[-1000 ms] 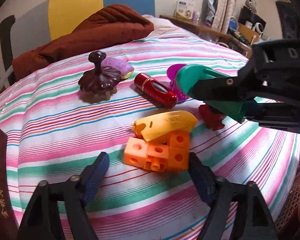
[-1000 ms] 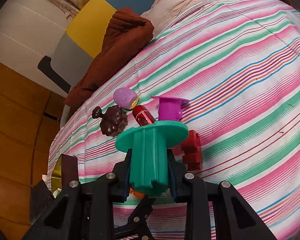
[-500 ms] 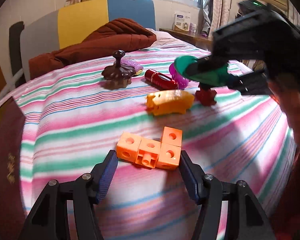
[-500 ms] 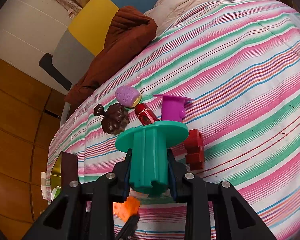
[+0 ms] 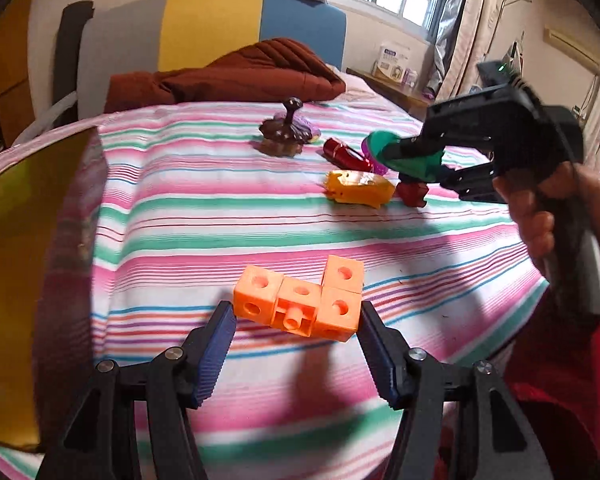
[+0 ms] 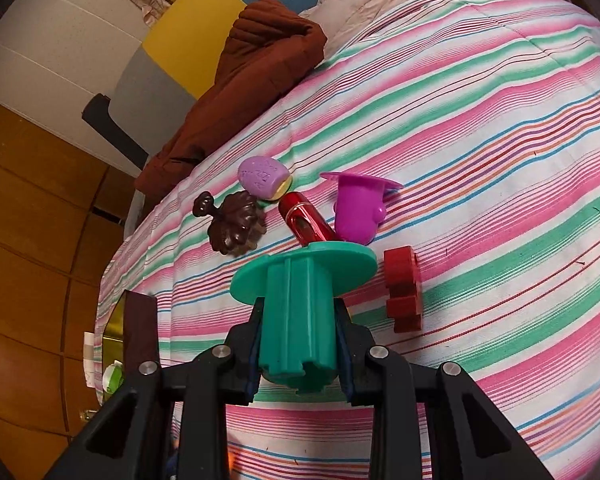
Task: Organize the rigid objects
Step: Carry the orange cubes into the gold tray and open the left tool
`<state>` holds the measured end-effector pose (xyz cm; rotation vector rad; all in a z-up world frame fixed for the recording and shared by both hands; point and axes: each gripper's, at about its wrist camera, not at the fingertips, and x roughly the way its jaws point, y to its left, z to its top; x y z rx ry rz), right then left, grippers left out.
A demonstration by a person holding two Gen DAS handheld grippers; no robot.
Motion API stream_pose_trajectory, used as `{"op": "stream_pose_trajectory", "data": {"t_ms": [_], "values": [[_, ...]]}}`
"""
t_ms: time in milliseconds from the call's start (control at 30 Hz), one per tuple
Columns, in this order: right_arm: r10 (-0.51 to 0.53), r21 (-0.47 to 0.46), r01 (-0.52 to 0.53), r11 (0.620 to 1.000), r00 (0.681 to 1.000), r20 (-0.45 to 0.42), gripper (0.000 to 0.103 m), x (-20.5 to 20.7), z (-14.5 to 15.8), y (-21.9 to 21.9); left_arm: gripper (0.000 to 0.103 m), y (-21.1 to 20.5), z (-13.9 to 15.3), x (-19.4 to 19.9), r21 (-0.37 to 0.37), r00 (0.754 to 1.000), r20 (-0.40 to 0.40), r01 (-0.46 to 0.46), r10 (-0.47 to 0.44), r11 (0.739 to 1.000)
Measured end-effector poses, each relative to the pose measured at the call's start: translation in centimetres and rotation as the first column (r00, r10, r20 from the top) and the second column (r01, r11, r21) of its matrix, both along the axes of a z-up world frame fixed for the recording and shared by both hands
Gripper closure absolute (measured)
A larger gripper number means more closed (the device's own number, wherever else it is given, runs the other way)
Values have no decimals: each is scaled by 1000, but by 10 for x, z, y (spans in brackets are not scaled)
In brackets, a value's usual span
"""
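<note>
1. Left tool [image 5: 296, 320] clamps the orange block cluster [image 5: 300, 300], lifted above the striped bed [image 5: 220, 220].
2. Right tool [image 6: 298, 320] grips the green flanged piece [image 6: 300, 300].
3. The yellow toy [image 5: 358, 189] and red cylinder [image 6: 306, 224] lie unsorted.

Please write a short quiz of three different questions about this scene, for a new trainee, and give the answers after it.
1. True or false: the right gripper is shut on the green flanged piece.
2. Which object is between the pads of the left gripper? A. the yellow toy B. the orange cube cluster C. the red cylinder
3. Fill in the blank: the toys lie on a ______ bedsheet.

Key: 1 true; 2 B, and the cluster is lifted off the sheet, its shadow below it; 3 striped.
</note>
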<state>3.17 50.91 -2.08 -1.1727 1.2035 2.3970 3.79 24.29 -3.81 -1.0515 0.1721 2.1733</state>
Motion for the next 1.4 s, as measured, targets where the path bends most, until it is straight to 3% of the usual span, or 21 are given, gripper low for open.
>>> {"op": "stream_pose_trajectory", "data": {"t_ms": [433, 700, 1200, 1400], "values": [[-7, 43, 5, 999, 999, 38, 73, 0, -1, -3, 40, -64, 45, 0, 134, 995, -40, -82, 88, 988], [-17, 74, 14, 997, 999, 39, 72, 1, 3, -6, 40, -121, 46, -14, 158, 972, -24, -226, 232, 961], [-3, 93, 0, 996, 1000, 31, 73, -1, 6, -14, 41, -199, 17, -40, 93, 897, 30, -441, 441, 892], [32, 126, -33, 991, 999, 10, 73, -6, 12, -23, 40, -215, 14, -43, 60, 882, -6, -470, 471, 881]]}}
